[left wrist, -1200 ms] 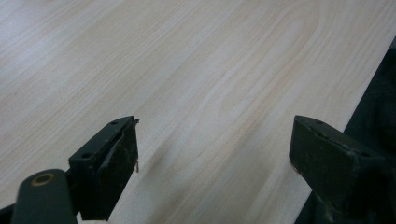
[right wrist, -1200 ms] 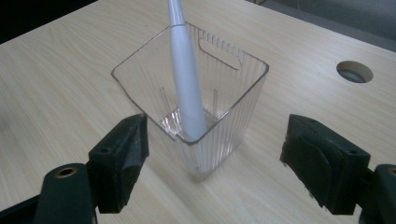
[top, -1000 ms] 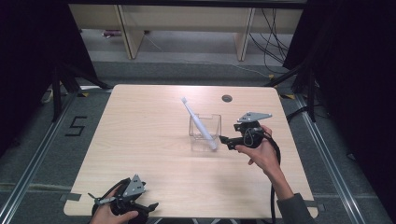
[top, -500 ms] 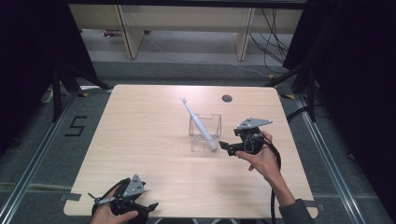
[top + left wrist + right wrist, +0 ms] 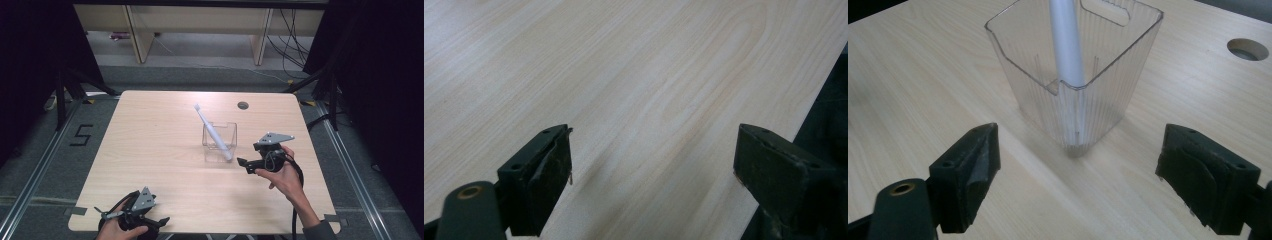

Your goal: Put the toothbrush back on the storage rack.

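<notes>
**Toothbrush stands in the clear cup, both grippers empty**

Your right gripper (image 5: 242, 163) hangs just beside the clear plastic cup (image 5: 219, 142), on its near right side, and touches neither the cup nor what is in it. Its jaws have just been opening and now stand spread wide, with nothing between them; in the right gripper view the 2 black jaws frame the cup (image 5: 1074, 75) from a little way off, with bare wood between them and its base.

The white toothbrush (image 5: 212, 131) sits in the cup, handle end down at the bottom near corner, and leans up and away to the left so that its head pokes out well above the rim. In the right gripper view you see its pale handle (image 5: 1066, 40) resting against the cup's near corner.

The cup stands upright on the wooden table (image 5: 150, 145), a little right of centre. A round cable hole (image 5: 243, 105) lies in the tabletop beyond it, well apart.

Your left gripper (image 5: 165, 220) rests at the near left edge of the table, far from the cup. Its jaws are spread too, with only bare tabletop between them in the left gripper view (image 5: 651, 165)
</notes>
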Motion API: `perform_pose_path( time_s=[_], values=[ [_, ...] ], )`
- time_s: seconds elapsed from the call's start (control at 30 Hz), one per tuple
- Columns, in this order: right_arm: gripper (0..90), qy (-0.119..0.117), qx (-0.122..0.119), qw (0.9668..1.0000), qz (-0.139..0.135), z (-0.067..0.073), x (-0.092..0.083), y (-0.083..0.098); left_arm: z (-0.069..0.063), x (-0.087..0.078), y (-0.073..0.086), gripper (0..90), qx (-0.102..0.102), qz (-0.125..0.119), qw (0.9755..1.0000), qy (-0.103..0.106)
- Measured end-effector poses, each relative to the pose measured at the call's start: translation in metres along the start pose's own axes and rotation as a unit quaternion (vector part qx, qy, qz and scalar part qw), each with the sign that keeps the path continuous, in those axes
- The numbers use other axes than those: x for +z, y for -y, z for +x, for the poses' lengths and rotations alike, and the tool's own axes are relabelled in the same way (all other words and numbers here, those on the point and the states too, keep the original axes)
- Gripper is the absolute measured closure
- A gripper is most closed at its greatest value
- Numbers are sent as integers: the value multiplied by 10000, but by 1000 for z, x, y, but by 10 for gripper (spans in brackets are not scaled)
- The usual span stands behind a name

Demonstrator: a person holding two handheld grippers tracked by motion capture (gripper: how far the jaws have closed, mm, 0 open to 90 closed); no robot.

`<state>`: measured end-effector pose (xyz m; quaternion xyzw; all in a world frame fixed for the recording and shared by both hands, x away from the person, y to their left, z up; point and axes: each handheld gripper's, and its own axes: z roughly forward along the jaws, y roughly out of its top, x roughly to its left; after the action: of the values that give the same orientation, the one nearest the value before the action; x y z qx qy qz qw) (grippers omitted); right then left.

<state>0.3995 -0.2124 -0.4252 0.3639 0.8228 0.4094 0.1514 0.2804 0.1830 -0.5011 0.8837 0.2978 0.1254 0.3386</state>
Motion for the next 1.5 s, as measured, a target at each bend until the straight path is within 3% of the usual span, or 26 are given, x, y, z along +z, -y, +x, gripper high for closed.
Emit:
perform_pose_path(
  time_s=[0.23,0.3,0.43,0.67,0.7,0.77,0.83,1.03,1.5],
  values=[
    [164,-64,152,9998,83,5,1,9,0,0,0,149,3,-8,10000,4],
    [161,-69,1,10000,43,5,0,10,1,-1,0,149,82,-2,10000,-2],
    [161,-76,-116,9999,-25,8,0,13,0,0,0,149,-7,-1,10000,2],
    [163,-116,-54,9999,46,14,0,19,1,-1,0,149,80,-4,10000,-9],
    [165,-126,-180,9998,1,14,1,20,1,-1,0,149,84,-1,10000,-9],
    [165,-139,-91,9999,5,16,1,22,0,0,0,150,-1,-3,10000,-1],
    [165,-154,-47,9998,71,18,0,23,1,-1,0,149,91,6,10000,-15],
    [165,-149,-138,9998,76,17,1,28,1,-1,0,149,71,-2,10000,-17],
    [166,-217,-12,9996,177,21,-2,38,2,-2,-1,149,68,32,10000,3]
  ],
)
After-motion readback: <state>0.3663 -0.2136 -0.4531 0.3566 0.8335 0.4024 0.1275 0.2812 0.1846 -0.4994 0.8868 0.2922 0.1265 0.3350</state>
